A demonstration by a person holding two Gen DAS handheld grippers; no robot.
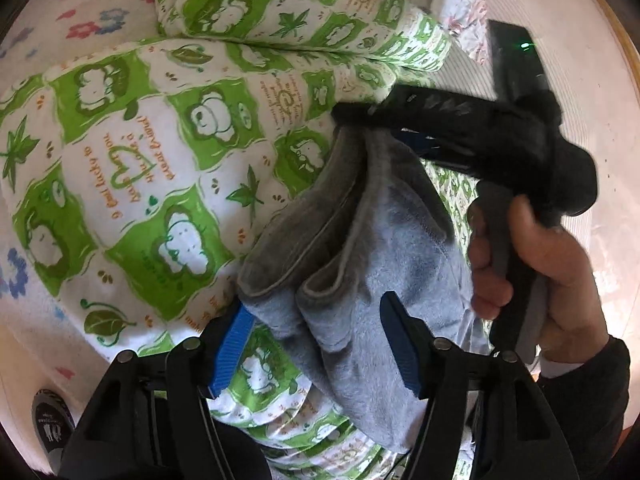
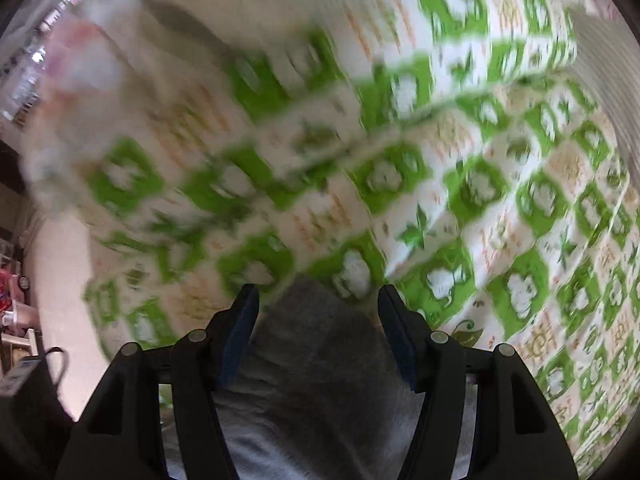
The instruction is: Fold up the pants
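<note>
Above the green-and-white quilt [image 1: 132, 168], the grey pants [image 1: 372, 248] are hanging bunched. The right gripper [image 1: 360, 114], gripped by a hand [image 1: 532, 268], is pinching their upper fold. The left gripper [image 1: 316, 344] is standing with jaws parted around the lower cloth, pads not visibly pressing. Right wrist view is blurring heavily.

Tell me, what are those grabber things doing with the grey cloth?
A person is folding grey pants on a green-and-white quilt. The right gripper, held in a hand, lifts one end of the pants off the bed. The left gripper sits open around the hanging part, not pinching it.
</note>
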